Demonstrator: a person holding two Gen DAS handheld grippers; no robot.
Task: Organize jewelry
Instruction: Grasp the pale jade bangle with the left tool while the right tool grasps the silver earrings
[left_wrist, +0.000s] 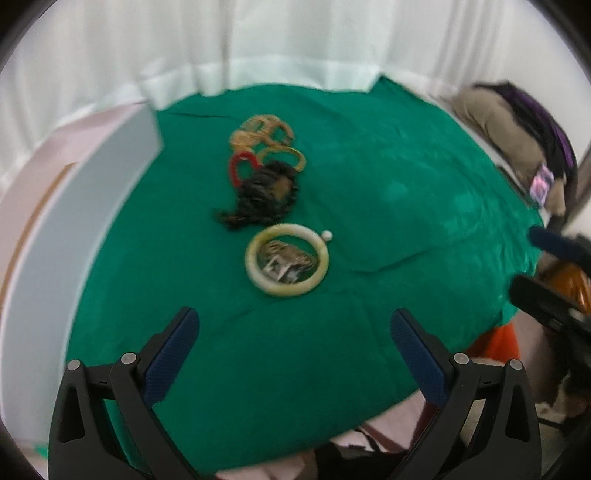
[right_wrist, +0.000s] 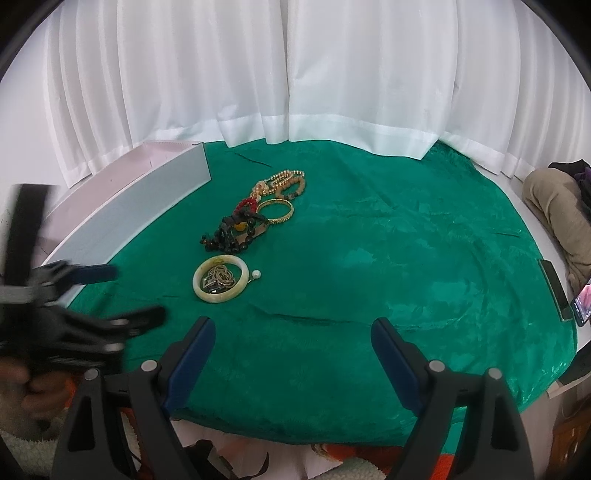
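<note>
Left wrist view: your left gripper (left_wrist: 295, 328) hangs over the near edge of the green cloth (left_wrist: 406, 192), tongs spread wide w/ nothing between them. Ahead, near the cloth's middle, a pale jade bangle (left_wrist: 286, 259) lies flat, w/ a small tangle of gold chain (left_wrist: 288, 258) inside its ring. A white pearl (left_wrist: 326, 235) sits just beside the bangle's far right rim. Beyond it, toward the far edge, a dark bead strand (left_wrist: 264, 195) is heaped up, then a red bead loop (left_wrist: 242, 166), a gold bangle (left_wrist: 284, 157) and tan bead bracelets (left_wrist: 262, 131), all bunched close. A white box (left_wrist: 85, 206) runs along the cloth's left edge. View is blurred. At the right edge your right gripper (left_wrist: 546, 273) shows dark and smeared.

Right wrist view: your right gripper (right_wrist: 293, 332) is also wide open, empty, over the near edge of the cloth. The jewelry line sits left of centre: jade bangle nearest, pearl touching or just beside it — can't tell which. Your left gripper shows blurred at the left edge, open. White curtain (right_wrist: 295, 74) hangs behind the far edge.
</note>
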